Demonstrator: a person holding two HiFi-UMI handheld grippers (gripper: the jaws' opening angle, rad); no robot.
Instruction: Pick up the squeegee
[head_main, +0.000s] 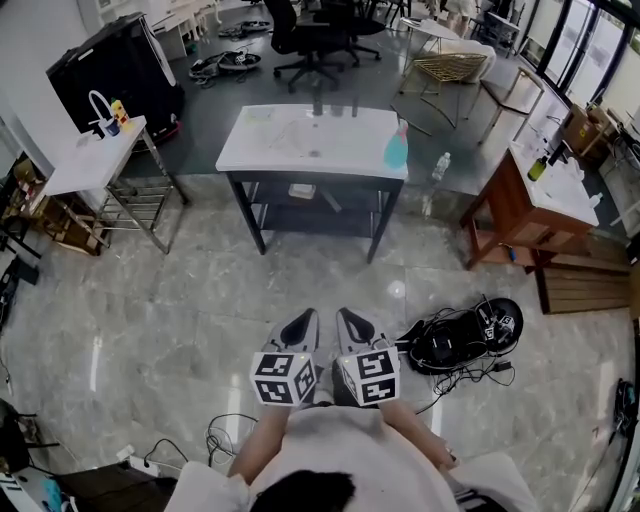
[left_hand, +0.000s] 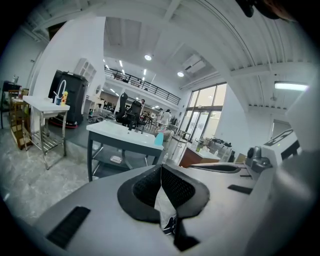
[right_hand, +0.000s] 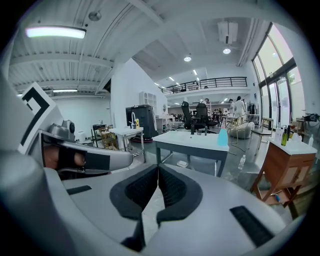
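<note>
My left gripper (head_main: 303, 320) and right gripper (head_main: 350, 316) are held side by side low in the head view, over the marble floor and some way short of the white-topped table (head_main: 250, 150). Both point toward it. In the left gripper view the left gripper (left_hand: 160, 167) has its black pads meeting at the tips, with nothing between them. The right gripper (right_hand: 158, 168) is likewise shut and empty. A blue spray bottle (head_main: 396, 148) stands at the table's right end. Small dark items (head_main: 318, 100) stand at its far edge. I cannot make out a squeegee at this distance.
A small white side table (head_main: 75, 165) and a black cabinet (head_main: 115, 65) stand at the left. At the right stands a wooden table (head_main: 500, 200). Cables and a black device (head_main: 460, 340) lie on the floor to my right. Office chairs (head_main: 310, 35) stand behind the table.
</note>
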